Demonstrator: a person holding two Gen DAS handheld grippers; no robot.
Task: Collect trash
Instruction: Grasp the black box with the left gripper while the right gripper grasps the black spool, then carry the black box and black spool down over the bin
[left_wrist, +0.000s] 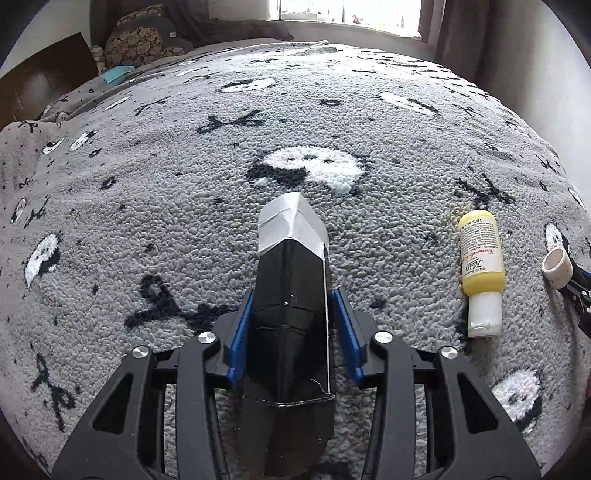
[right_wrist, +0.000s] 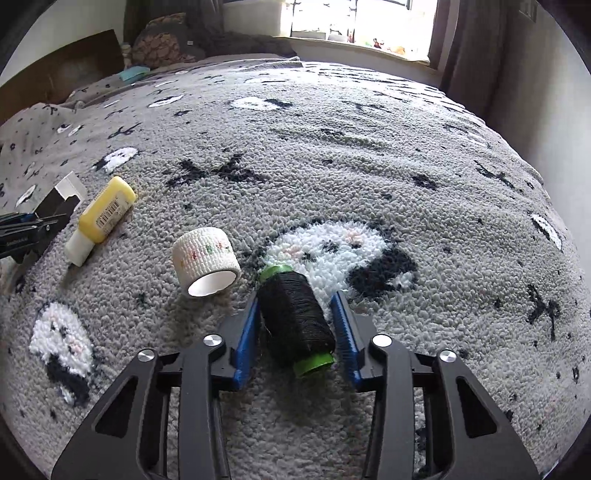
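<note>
Fleecy grey panda blanket (left_wrist: 369, 122) covers the bed. Left gripper (left_wrist: 291, 314) has its blue fingers (left_wrist: 242, 332) closed on a taped black carton (left_wrist: 291, 295); right gripper (right_wrist: 295, 325) clamps a thread spool (right_wrist: 295, 317). Both should squeeze gently and lift straight: the carton dents easily, and the round spool could roll.

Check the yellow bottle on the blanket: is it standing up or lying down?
Lying down. The yellow bottle rests on its side on the grey blanket, its white cap towards the cameras, label facing up.
</note>
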